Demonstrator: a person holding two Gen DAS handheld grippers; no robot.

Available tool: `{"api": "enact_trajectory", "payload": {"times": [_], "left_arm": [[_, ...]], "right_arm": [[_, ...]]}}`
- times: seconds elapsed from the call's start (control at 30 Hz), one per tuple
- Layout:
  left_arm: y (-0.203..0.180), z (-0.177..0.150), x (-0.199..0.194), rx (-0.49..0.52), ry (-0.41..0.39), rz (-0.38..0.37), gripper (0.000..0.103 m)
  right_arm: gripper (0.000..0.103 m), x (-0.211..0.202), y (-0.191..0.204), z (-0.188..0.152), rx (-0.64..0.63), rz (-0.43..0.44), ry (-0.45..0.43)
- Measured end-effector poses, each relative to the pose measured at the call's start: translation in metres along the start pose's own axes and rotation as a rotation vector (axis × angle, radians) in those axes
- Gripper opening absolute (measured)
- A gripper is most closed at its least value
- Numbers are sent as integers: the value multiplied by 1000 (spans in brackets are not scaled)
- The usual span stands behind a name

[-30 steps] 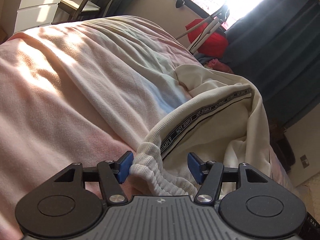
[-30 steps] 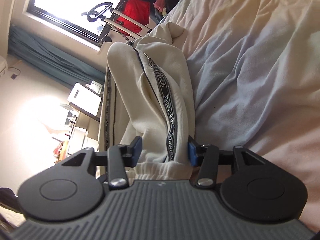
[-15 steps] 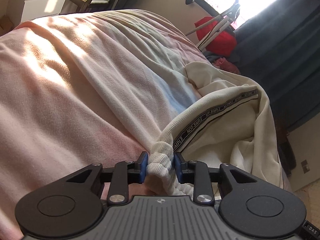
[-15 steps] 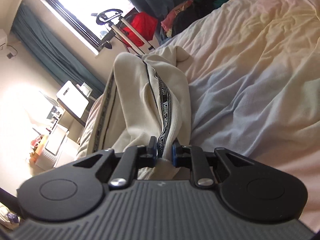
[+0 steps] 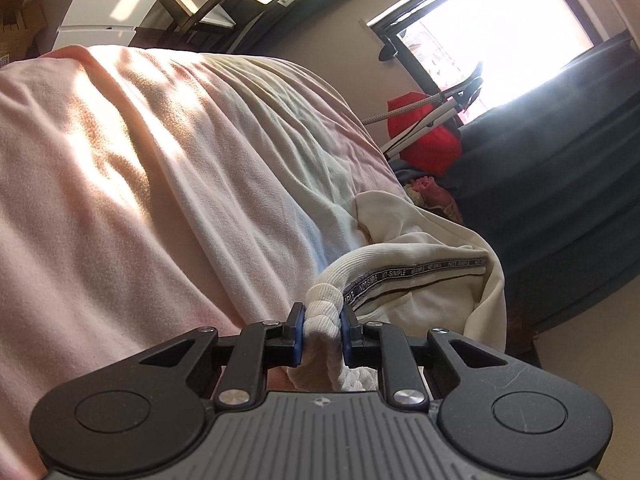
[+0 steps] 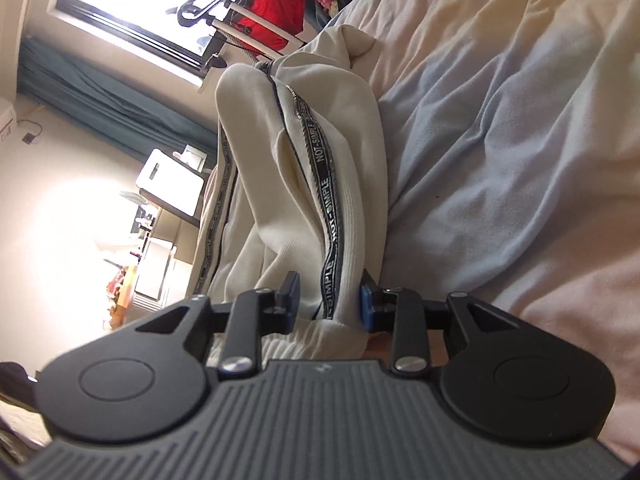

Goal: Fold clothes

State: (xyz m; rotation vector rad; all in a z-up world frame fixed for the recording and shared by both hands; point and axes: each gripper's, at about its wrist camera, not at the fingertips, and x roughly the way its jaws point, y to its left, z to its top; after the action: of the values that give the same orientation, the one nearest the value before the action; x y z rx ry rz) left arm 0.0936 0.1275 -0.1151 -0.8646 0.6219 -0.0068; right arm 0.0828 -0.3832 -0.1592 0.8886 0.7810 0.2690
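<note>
the cream trousers (image 6: 308,168) with the black lettered side stripe (image 6: 326,196) lay lengthwise along the near edge of the bed's pink-and-blue blanket (image 5: 120,200), both legs together, one stripe showing on each side, the far end bunched into a small peak. the ribbed cuff (image 5: 323,316) sat pinched between the narrowed pads of the left gripper (image 5: 322,330), which gripped it firmly. the right gripper (image 6: 330,300) stood partly apart, its blue pads flanking the striped leg just above its own ribbed hem; whether they pressed the cloth could not be told. as a judgement, the legs seemed laid one against the other, a lengthwise fold in place, while the crosswise folds looked left to do. beyond stood a bright window (image 5: 480,12), dark curtains and a red bag (image 5: 428,136).
</note>
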Motion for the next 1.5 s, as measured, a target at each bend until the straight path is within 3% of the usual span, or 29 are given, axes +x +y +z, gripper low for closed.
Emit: {"api": "enact_trajectory", "payload": {"times": [0.1, 0.13, 0.17, 0.2, 0.3, 0.4, 0.63, 0.73, 0.83, 1.0, 1.13, 1.2, 1.23, 1.3, 1.37, 1.4, 1.43, 1.5], "left_arm": [[-8, 4, 4, 32, -19, 3, 18], [-12, 8, 4, 46, -29, 3, 18], [-16, 12, 5, 60, -39, 3, 18], [-20, 17, 6, 74, -49, 3, 18], [-41, 49, 14, 156, -74, 33, 17], [-65, 97, 27, 301, -117, 132, 16], [-97, 242, 61, 508, -216, 328, 16], [-100, 297, 96, 597, -260, 453, 16], [-91, 342, 142, 611, -263, 535, 16], [-46, 377, 216, 529, -182, 575, 16], [-33, 369, 228, 526, -157, 566, 18], [-27, 366, 234, 524, -145, 562, 21], [-24, 364, 237, 524, -140, 560, 24], [-35, 357, 221, 559, -139, 548, 45], [-48, 349, 200, 594, -134, 515, 72], [-54, 344, 189, 608, -133, 502, 78], [-65, 335, 172, 629, -133, 487, 85], [-83, 314, 139, 662, -152, 445, 91]], "right_arm": [[39, 6, -7, -6, 48, -4, 34], [34, 5, -8, -9, 63, 11, 26], [22, 4, -6, -11, 76, 30, 19], [21, 3, -4, -14, 92, 49, 14], [19, 8, 9, -26, 171, 97, 11], [18, 27, 49, -46, 168, 144, -4], [11, 151, 169, -100, 129, 317, 87], [11, 220, 219, -115, 87, 361, 147], [11, 286, 256, -128, 62, 391, 205], [12, 360, 273, -138, 53, 340, 269], [11, 383, 267, -141, 44, 289, 306], [15, 380, 271, -138, 22, 279, 320], [22, 377, 274, -136, 11, 269, 330], [46, 364, 280, -132, -21, 251, 329], [96, 337, 291, -128, -88, 233, 280], [103, 322, 296, -126, -125, 221, 253], [103, 305, 302, -123, -172, 207, 228], [103, 268, 310, -115, -274, 191, 178]]}}
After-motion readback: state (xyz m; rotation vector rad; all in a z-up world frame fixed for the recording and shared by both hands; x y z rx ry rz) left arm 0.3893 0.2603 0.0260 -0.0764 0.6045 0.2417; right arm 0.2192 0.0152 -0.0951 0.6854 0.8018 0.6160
